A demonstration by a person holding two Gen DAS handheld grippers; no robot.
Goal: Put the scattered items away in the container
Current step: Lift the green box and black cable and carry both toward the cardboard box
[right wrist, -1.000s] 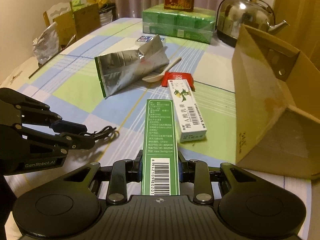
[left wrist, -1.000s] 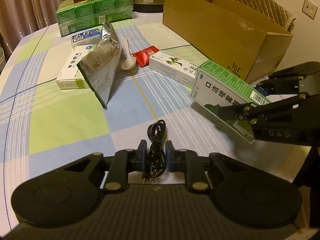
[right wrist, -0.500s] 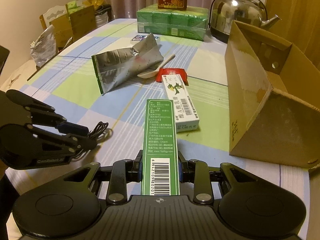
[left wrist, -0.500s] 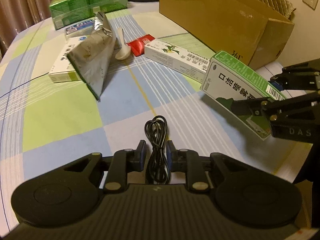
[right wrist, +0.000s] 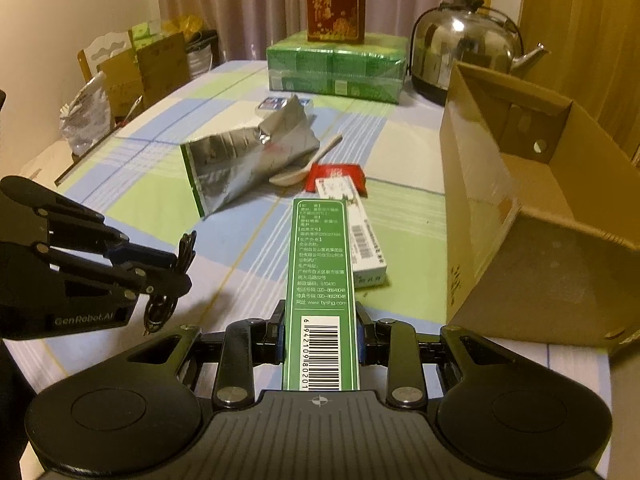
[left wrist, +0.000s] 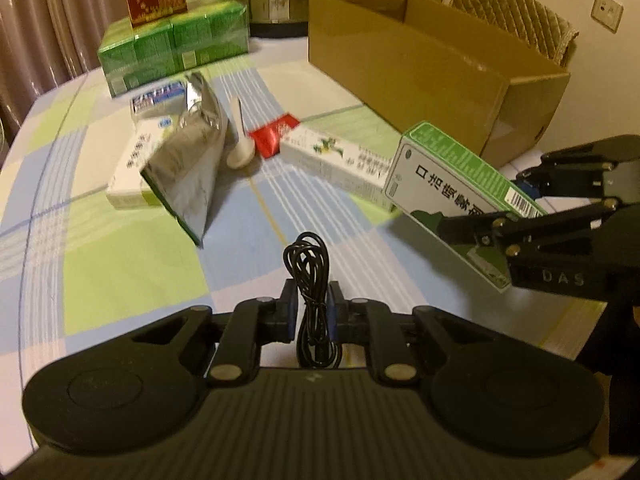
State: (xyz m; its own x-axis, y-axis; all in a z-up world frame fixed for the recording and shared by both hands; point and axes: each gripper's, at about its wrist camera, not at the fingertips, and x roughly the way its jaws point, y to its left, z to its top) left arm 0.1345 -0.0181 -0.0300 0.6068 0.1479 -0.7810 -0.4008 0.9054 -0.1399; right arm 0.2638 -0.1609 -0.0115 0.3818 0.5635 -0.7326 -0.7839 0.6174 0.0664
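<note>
My left gripper (left wrist: 313, 300) has its jaws closing tight on a coiled black cable (left wrist: 308, 272), its pads pressing the bundle. In the right wrist view the cable (right wrist: 182, 248) hangs in the left gripper (right wrist: 178, 270) above the tablecloth. The right gripper (right wrist: 320, 320) is shut on a long green medicine box (right wrist: 320, 264), held clear of the table. From the left wrist view the same box (left wrist: 452, 176) juts from the right gripper (left wrist: 452, 224). The open cardboard box (left wrist: 440, 68) (right wrist: 540, 208) stands at the right.
On the checked tablecloth lie a silver foil pouch (left wrist: 188, 168), a white spoon (left wrist: 240, 152), a red packet (left wrist: 276, 136), a long white box (left wrist: 336, 160) and small white boxes (left wrist: 132, 176). Green packs (right wrist: 336, 68), a red carton (right wrist: 334, 4) and a kettle (right wrist: 464, 52) stand at the back.
The left gripper has lifted the cable off the table and tightened on it. The right gripper keeps holding the green box in about the same place.
</note>
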